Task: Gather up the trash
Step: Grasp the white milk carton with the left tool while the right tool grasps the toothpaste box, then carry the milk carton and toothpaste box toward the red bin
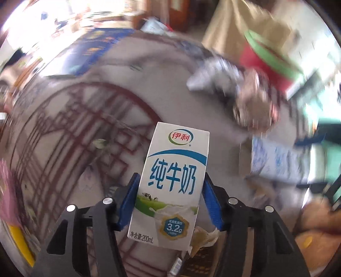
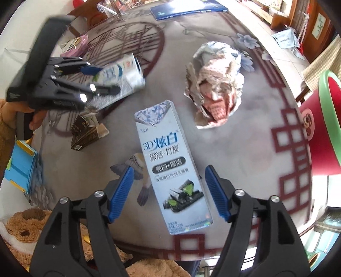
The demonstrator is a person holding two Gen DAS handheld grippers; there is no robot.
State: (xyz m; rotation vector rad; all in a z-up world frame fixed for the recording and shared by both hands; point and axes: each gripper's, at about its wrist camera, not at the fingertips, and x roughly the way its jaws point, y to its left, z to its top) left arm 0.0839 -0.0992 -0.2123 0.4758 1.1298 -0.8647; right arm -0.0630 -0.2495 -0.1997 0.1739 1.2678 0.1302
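Note:
My left gripper (image 1: 170, 176) is shut on a white and blue milk carton (image 1: 170, 181), its blue pads pressing both long sides. From the right wrist view, that left gripper (image 2: 104, 80) holds the carton (image 2: 125, 72) tilted above the table's left part. A pale toothpaste box (image 2: 168, 159) lies flat on the table between the fingers of my right gripper (image 2: 169, 168), which is open with a gap on each side. A crumpled paper wad (image 2: 215, 85) sits beyond it, to the right.
The round patterned table (image 2: 245, 149) also carries a small dark box (image 2: 87, 132) and a blue folder (image 2: 187, 8) at the far edge. A red bin with a green rim (image 2: 326, 127) stands off the right edge. Plush toys (image 2: 27, 230) sit low on the left.

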